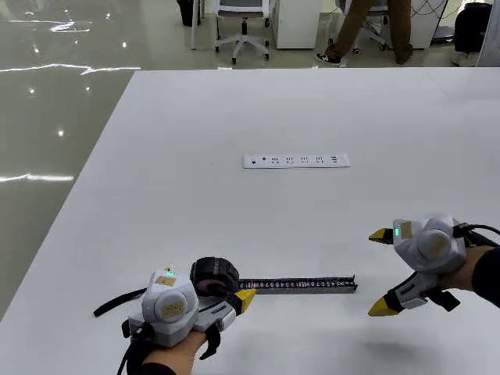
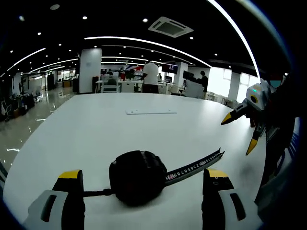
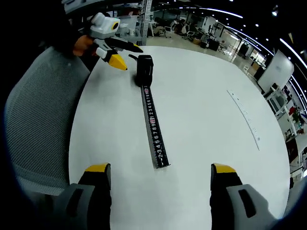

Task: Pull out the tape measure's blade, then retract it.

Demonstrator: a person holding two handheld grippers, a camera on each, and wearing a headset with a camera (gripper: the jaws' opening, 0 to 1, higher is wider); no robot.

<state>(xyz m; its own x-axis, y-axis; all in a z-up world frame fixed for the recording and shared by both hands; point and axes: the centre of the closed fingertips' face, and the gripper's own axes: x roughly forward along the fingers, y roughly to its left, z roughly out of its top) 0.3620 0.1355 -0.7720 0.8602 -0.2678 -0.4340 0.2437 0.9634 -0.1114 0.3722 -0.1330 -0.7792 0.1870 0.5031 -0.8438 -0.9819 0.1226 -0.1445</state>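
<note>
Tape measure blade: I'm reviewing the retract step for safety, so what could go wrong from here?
The black numbered blade lies extended on the white table, its end free; the open right gripper is off it, so an unguided retract may whip. The left gripper stands open around the round black tape measure case without clamping it, so the case could slide or tip.

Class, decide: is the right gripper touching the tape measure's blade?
Apart. The right gripper view shows bare table between the blade and each of the right gripper's open fingers.
</note>
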